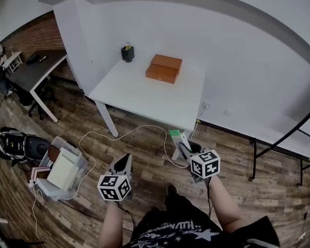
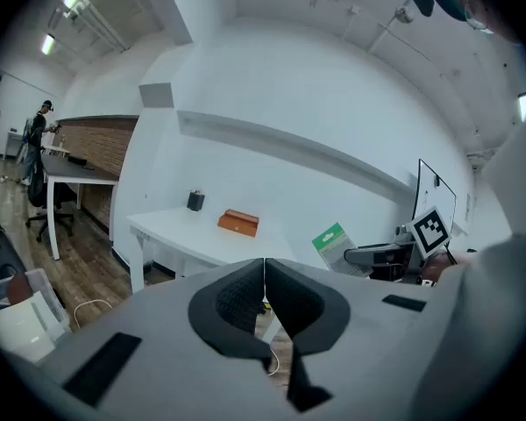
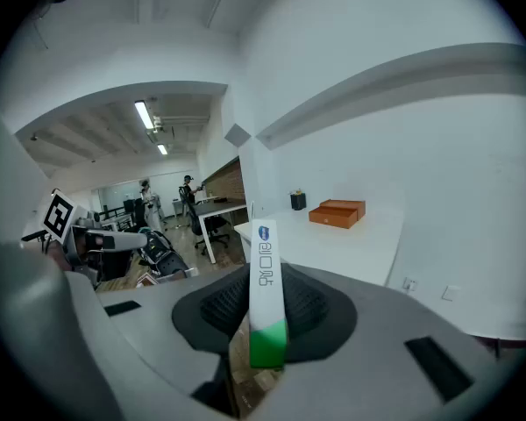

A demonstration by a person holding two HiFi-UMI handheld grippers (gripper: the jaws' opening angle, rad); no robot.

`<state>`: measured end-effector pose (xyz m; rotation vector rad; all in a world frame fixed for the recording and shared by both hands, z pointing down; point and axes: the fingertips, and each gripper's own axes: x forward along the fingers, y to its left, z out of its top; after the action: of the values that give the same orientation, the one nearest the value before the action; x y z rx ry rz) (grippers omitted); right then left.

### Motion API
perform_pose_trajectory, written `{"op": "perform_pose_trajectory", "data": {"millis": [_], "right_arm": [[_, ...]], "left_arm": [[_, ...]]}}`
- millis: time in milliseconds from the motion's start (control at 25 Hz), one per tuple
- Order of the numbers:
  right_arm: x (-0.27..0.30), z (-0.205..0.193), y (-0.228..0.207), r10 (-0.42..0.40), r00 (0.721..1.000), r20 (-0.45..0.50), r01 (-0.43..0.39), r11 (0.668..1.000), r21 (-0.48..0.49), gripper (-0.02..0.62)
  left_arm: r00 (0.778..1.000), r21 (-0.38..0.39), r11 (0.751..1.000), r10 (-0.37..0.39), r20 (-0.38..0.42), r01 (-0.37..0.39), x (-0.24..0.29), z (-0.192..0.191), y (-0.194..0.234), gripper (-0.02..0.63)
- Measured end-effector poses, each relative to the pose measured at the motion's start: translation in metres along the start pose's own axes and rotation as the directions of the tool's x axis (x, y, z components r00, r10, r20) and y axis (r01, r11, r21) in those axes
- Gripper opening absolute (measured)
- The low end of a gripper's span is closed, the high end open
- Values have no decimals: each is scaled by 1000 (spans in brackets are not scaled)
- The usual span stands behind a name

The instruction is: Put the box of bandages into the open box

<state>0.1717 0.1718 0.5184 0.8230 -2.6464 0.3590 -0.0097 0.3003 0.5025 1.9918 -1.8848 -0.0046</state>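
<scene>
A brown box (image 1: 164, 68) lies on the white table (image 1: 144, 97) near its far edge, its lid set back like a step; it also shows as the brown box (image 2: 238, 223) and the brown box (image 3: 337, 213). My right gripper (image 1: 183, 149) is shut on the white-and-green bandage box (image 1: 178, 137), held upright over the floor, short of the table's near edge. In the right gripper view the bandage box (image 3: 265, 296) stands clamped between the pads of the right gripper (image 3: 265, 310). My left gripper (image 1: 125, 161) is shut and empty; in its own view the left gripper (image 2: 264, 288) has its jaws pressed together.
A small black holder (image 1: 127, 53) stands at the table's far left corner. On the wooden floor to the left are a plastic bin (image 1: 62, 172), a white cable (image 1: 108, 136) and a dark bag (image 1: 18, 144). A grey desk (image 1: 36, 68) stands further left, a black frame (image 1: 284, 138) at the right.
</scene>
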Motion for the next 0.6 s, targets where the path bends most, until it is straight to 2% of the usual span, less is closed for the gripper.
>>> {"op": "perform_pose_trajectory", "data": {"millis": [600], "right_arm": [[-2, -8, -3, 1, 1000, -5, -1, 1000, -4, 114]], "left_arm": [[1000, -4, 1000, -11, -16, 11, -1, -11, -9, 20]]}}
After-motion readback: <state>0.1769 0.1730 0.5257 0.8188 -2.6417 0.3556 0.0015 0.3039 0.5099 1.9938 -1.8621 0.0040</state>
